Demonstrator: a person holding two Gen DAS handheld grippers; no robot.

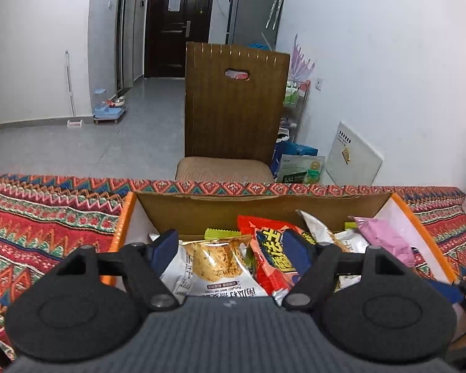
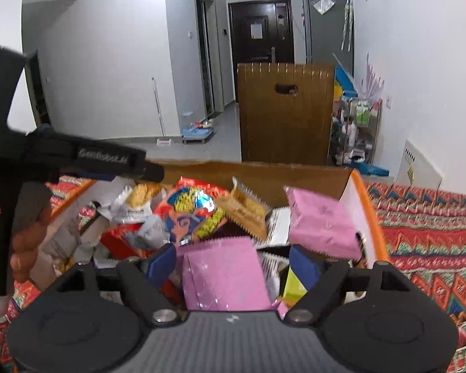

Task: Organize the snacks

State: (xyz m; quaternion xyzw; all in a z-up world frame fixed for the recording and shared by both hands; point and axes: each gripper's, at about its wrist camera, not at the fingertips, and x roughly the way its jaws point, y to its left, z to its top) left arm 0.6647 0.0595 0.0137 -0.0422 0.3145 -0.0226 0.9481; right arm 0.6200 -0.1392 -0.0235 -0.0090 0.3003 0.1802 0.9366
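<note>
1. The cardboard box (image 1: 264, 205) sits on the patterned tabletop (image 1: 46, 217) so the snacks stay together.
2. The left tongs (image 1: 233, 248) are wide over the white cracker bag (image 1: 214, 267) inside the box.
3. The right tongs (image 2: 233, 264) are wide around a pink packet (image 2: 223, 273) in the box; it may just lie loose.

Both grippers are pointing forward and tilting downward, side by side. The left gripper (image 1: 233, 245) is holding its blue-padded jaws apart, the pads pressing on nothing. The right gripper (image 2: 233, 264) is likewise standing with its jaws spread, neither pad clamping anything. In the right wrist view, the left gripper (image 2: 87, 158) is showing from the side as a dark body reaching in from the left edge, with the person's fingers (image 2: 25, 239) wrapping its handle.
</note>
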